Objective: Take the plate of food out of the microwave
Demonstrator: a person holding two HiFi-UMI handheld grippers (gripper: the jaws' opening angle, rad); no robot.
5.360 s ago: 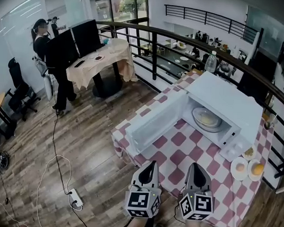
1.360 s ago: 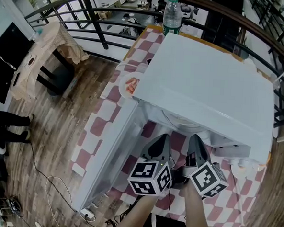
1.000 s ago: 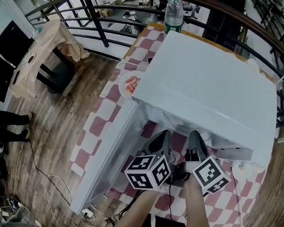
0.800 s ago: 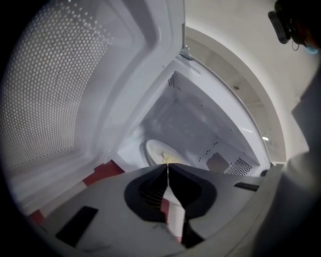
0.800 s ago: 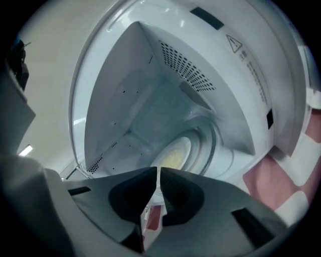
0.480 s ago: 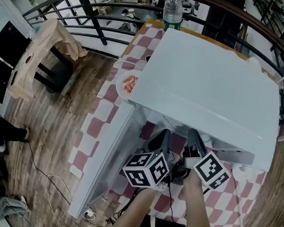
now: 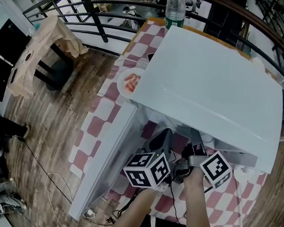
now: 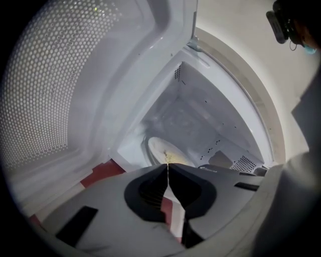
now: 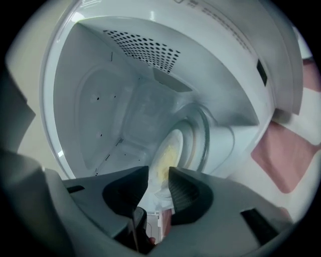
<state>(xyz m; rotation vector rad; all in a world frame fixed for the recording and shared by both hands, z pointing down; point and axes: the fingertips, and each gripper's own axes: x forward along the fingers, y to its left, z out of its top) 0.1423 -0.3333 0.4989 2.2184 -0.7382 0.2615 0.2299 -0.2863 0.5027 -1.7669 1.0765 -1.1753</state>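
White microwave (image 7: 211, 86) stands on a bench under a red-and-white checked cloth (image 7: 90, 131). Its door (image 7: 103, 166) is swung fully open to the person's left. From the head view the cavity is hidden under the oven's top.

Inside, on the glass turntable (image 9: 204, 135), sits the white plate of yellowish food (image 9: 173, 148), not yet lifted.

Left tool (image 8: 167, 165): jaws together, nothing between them, at the cavity mouth. Right tool (image 9: 158, 173): just beside it and rolled over, so the plate looks tilted in its view. Its jaws have just been opening and stand apart. The plate's near rim shows in the gap, with the pads not pressing on it. Cannot tell whether the rim is already inside the gap or just beyond the tips.

Risks, as judged:
- Thin, smooth rim taken by one tool only. The plate could pivot in the grip and tip the food out once it clears the turntable.
- A rolled right tool may close across the rim at an angle. That gives a shallow bite and a likely slip.
- Pulling before the plate is raised could drag the turntable along with it.
- The two tools are crowded in the opening, so the closed left tool could knock the plate or block the way out.

Plate relative to the tools: straight ahead of both, low in the cavity. It is close in front of the right tips and near, but apart from, the left tips.
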